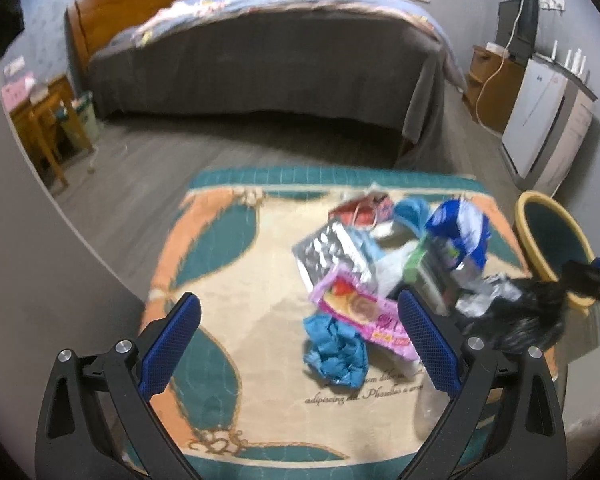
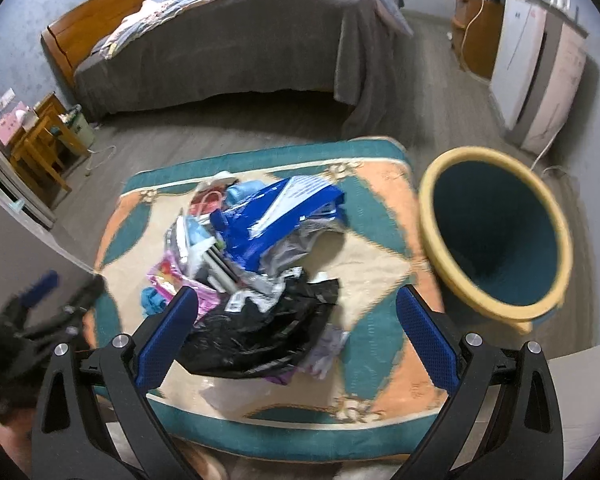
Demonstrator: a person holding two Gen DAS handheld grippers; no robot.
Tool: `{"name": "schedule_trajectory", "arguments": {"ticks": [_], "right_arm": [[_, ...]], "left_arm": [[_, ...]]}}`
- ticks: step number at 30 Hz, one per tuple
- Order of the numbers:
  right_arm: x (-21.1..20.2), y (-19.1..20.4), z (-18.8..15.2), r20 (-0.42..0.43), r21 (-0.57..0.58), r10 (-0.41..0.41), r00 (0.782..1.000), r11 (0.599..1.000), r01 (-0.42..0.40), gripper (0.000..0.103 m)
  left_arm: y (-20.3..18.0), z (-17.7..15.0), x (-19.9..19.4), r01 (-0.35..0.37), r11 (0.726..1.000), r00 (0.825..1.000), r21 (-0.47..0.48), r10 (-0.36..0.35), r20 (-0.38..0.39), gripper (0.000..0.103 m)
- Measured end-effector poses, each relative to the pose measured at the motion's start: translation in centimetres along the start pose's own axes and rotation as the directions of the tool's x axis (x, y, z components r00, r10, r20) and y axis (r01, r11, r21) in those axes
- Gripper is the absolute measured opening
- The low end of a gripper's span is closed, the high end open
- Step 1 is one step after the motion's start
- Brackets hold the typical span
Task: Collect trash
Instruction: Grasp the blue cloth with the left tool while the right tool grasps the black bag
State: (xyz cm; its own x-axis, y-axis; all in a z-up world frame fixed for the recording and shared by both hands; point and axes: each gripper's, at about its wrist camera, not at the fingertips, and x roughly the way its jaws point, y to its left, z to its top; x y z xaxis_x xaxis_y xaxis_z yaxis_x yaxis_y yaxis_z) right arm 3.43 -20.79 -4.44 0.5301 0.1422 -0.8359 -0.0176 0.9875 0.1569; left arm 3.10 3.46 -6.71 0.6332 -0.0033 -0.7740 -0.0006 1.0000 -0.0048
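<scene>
A heap of trash lies on a patterned cloth (image 1: pixel 260 280) (image 2: pixel 380 280): a crumpled blue wad (image 1: pixel 334 348), a pink wrapper (image 1: pixel 364 312) (image 2: pixel 168 276), a silver foil pack (image 1: pixel 332 252), a blue and white bag (image 1: pixel 460 228) (image 2: pixel 276 216), and a black plastic bag (image 1: pixel 516 320) (image 2: pixel 260 332). My left gripper (image 1: pixel 300 312) hovers open above the near side of the heap, the blue wad between its fingers' line. My right gripper (image 2: pixel 298 308) is open over the black bag. A teal bin with a yellow rim (image 1: pixel 552 236) (image 2: pixel 496 228) stands at the right of the cloth.
A bed with a grey cover (image 1: pixel 260 60) (image 2: pixel 220 48) stands beyond the cloth across grey floor. A wooden side table (image 1: pixel 48 120) (image 2: pixel 40 148) is at the left. White appliances (image 1: pixel 540 120) (image 2: pixel 532 72) line the right wall. The left gripper (image 2: pixel 40 304) shows blurred at the lower left.
</scene>
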Motion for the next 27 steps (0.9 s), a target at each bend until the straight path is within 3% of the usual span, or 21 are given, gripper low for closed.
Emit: {"name": "schedule_trajectory", "arguments": {"ticks": [6,9,13,17,22,24,27], "right_arm": [[2.3,-0.1,-0.6,-0.088,0.051,0.04,0.995,0.998,-0.036,0.096],[2.6,-0.1,-0.5,-0.103,0.057,0.064,0.993,0.997,-0.058,0.086],[3.2,0.0,-0.7,-0.141,0.056,0.089,0.986,0.995,-0.081,0.065],[3.5,0.1,-0.7,-0.158,0.055,0.093,0.983,0.995,-0.085,0.047],[3.3,0.0,-0.6,-0.153,0.039,0.097,0.984,0.995,-0.092,0.04],[3.1,-0.1,-0.5,-0.142,0.033,0.097,0.985,0.995,-0.093,0.027],[2.8,-0.3,-0.4,-0.132,0.032,0.105,0.986,0.994,-0.102,0.015]], "left_arm": [[-1.3,-2.1,3.1,0.004,0.997,0.997,0.074,0.001,-0.075,0.098],[-2.3,-3.3,4.5,0.012,0.993,0.993,0.119,0.002,-0.12,0.098],[-3.2,-4.5,6.5,0.005,0.985,0.984,0.175,0.026,-0.175,0.096],[-2.8,-4.7,7.7,0.023,0.991,0.982,0.132,0.002,-0.191,0.093],[-2.9,-4.8,8.5,0.06,0.99,0.974,0.127,-0.03,-0.223,0.063],[-2.8,-4.7,8.3,0.055,0.99,0.975,0.13,-0.025,-0.22,0.049],[-2.4,-4.4,7.3,0.069,0.992,0.978,0.104,-0.047,-0.203,0.044]]}}
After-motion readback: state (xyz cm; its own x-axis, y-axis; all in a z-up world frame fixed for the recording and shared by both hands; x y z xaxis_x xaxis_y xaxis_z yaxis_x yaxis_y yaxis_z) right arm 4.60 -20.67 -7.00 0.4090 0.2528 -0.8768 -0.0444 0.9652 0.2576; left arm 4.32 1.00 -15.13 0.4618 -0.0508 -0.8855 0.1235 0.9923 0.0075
